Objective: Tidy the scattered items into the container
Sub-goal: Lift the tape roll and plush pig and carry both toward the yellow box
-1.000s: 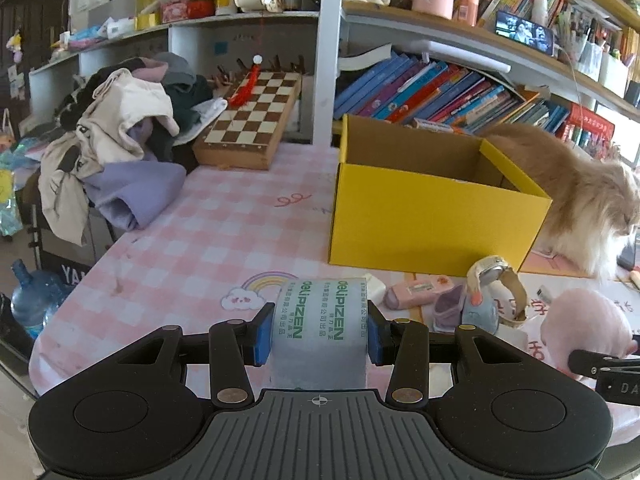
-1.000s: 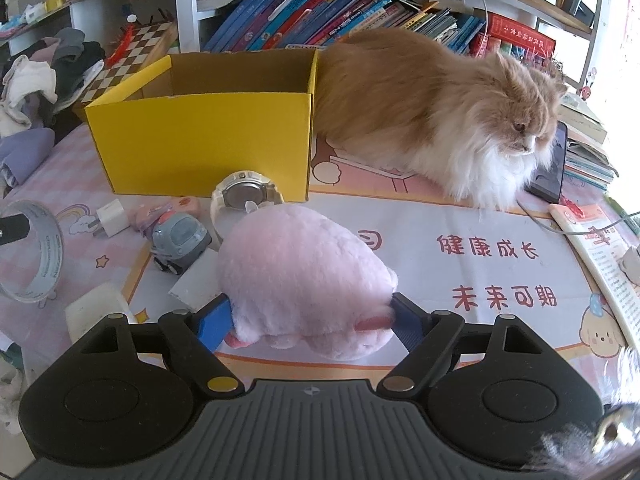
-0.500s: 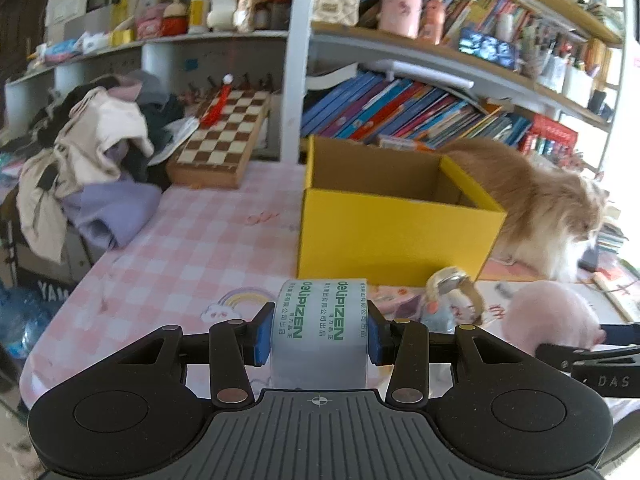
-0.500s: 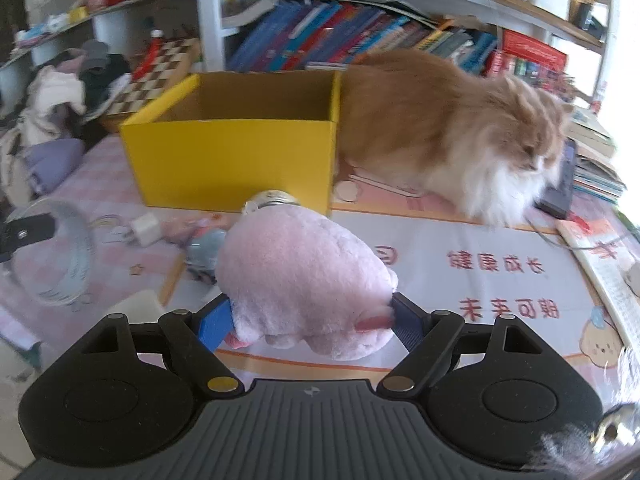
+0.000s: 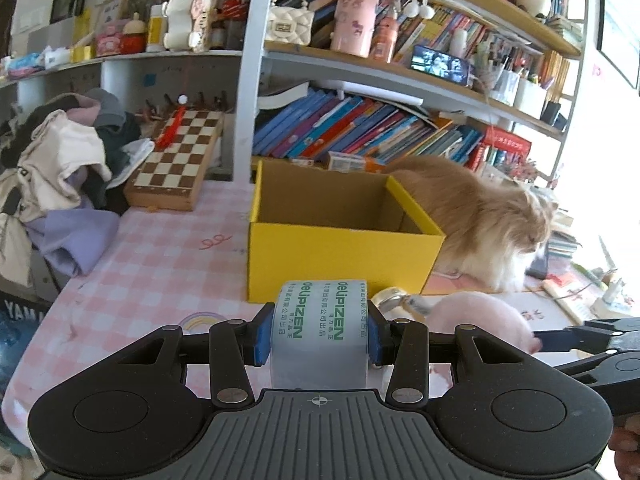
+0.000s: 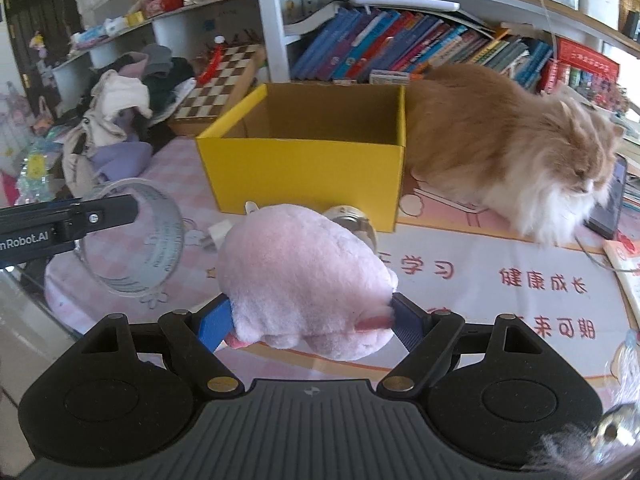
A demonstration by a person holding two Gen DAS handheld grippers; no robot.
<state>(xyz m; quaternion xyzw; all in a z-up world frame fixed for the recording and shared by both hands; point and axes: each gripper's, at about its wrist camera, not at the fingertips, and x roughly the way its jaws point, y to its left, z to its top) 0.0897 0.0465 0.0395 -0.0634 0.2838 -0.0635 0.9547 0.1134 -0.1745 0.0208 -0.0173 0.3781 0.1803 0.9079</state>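
Observation:
My left gripper is shut on a roll of clear tape with green lettering, held above the table in front of the open yellow box. My right gripper is shut on a pink plush toy, held above the table in front of the same box. The plush and the right gripper's finger show at the right of the left wrist view. The tape roll and the left gripper show at the left of the right wrist view. The box looks empty.
A fluffy orange cat stands right of the box. A watch and a white plug lie before the box. A chessboard and a clothes pile sit far left. Bookshelves stand behind.
Both grippers have risen with their loads and come closer to the box, so its inside now shows. The cat has turned its head down to the right.

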